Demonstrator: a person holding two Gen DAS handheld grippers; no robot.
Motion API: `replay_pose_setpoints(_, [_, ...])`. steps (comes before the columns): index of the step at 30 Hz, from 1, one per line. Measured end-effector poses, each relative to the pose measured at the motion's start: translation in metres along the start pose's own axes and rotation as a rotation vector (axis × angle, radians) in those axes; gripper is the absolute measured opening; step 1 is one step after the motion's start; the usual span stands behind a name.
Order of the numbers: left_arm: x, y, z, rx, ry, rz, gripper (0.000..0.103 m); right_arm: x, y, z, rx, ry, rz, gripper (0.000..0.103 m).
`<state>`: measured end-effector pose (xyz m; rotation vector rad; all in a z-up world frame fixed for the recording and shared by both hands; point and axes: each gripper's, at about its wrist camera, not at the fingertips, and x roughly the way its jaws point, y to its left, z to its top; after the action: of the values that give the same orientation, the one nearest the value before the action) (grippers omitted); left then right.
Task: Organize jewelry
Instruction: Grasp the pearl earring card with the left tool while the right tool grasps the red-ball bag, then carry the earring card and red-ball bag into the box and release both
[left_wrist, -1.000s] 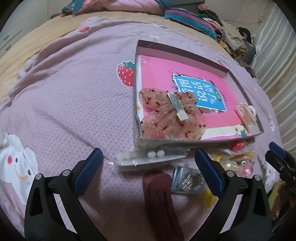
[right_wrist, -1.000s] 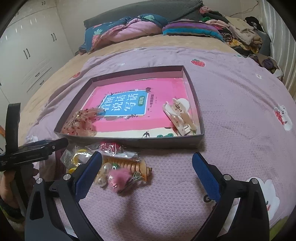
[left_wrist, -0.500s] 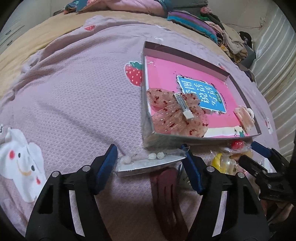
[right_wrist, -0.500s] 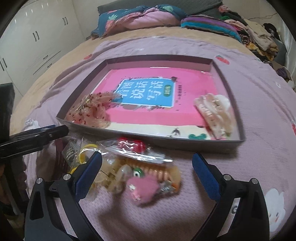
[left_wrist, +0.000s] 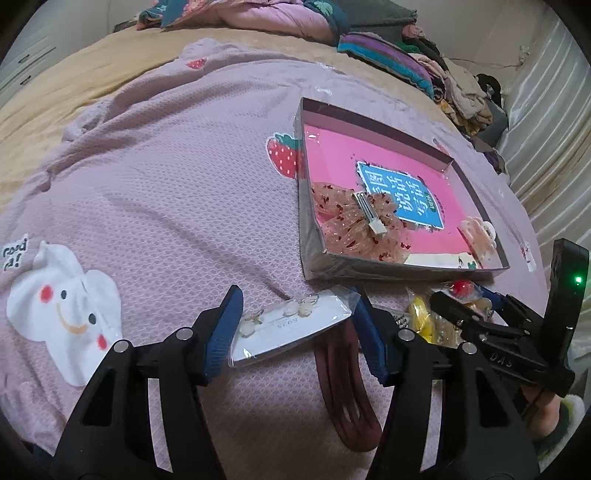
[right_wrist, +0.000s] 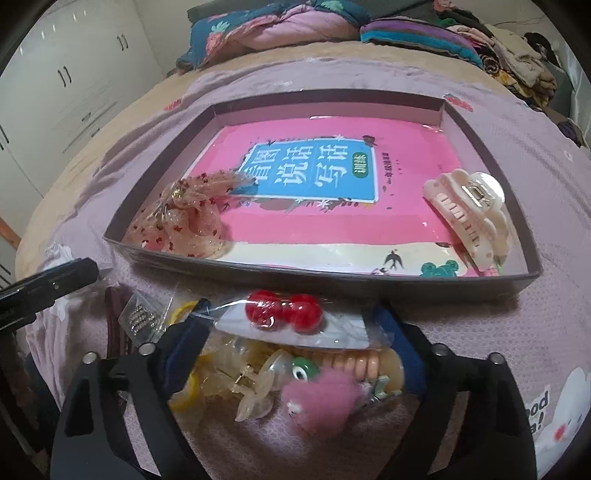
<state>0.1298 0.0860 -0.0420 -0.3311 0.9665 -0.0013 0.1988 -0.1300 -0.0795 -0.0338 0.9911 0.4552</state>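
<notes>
On the purple bedspread (left_wrist: 155, 192), just before the tray's (left_wrist: 308, 236) near wall, both grippers work the loose pile. Left gripper (left_wrist: 295, 332) is closing on the earring card (left_wrist: 291, 326): card lies crosswise between the pads, long axis spanning pad to pad, ends at or touching them, firm grip can't be told. Right gripper (right_wrist: 291, 354) is closing too, jaws wide, straddling the red-bead bag (right_wrist: 291, 317) and the clutter under it, not yet pinched. Tray lies straight ahead of both; bow (left_wrist: 354, 225) and claw clip (right_wrist: 469, 218) already inside. Left is nearer lifting.
</notes>
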Motion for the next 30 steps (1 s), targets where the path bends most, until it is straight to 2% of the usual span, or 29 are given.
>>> replay_pose_setpoints(4, [-0.003,-0.001,-0.004,0.001,0.0,-0.006,0.044,-0.014,-0.008,-0.004,0.029,-0.038,0.03,0.085])
replay_pose_setpoints(5, [-0.004,-0.002,-0.004,0.004,-0.001,-0.009,0.041,-0.02,-0.009,-0.004,0.026,-0.051,0.024,0.085])
replay_pose_setpoints(9, [-0.009,-0.005,-0.008,0.018,-0.008,-0.009,0.037,-0.044,-0.019,-0.009,0.027,-0.103,0.008,0.085])
replay_pose_setpoints(11, [-0.01,-0.006,-0.011,0.021,-0.008,-0.01,0.031,-0.053,-0.027,-0.011,0.035,-0.12,-0.006,0.085])
replay_pose_setpoints(16, [-0.007,-0.007,-0.02,0.021,0.014,-0.016,0.031,-0.075,-0.047,-0.017,0.082,-0.157,-0.015,0.085])
replay_pose_setpoints(18, [-0.006,-0.007,-0.025,0.036,0.02,-0.001,0.033,-0.084,-0.053,-0.018,0.097,-0.174,-0.013,0.085])
replay_pose_setpoints(20, [-0.006,-0.005,-0.031,0.037,0.028,0.019,0.046,-0.091,-0.056,-0.019,0.106,-0.189,-0.009,0.085])
replay_pose_setpoints(24, [-0.002,0.005,-0.039,0.022,0.042,0.05,0.062,-0.099,-0.058,-0.022,0.115,-0.2,0.007,0.085])
replay_pose_setpoints(30, [0.012,0.016,-0.038,-0.002,0.065,0.024,0.064,-0.106,-0.055,-0.025,0.107,-0.21,0.014,0.085])
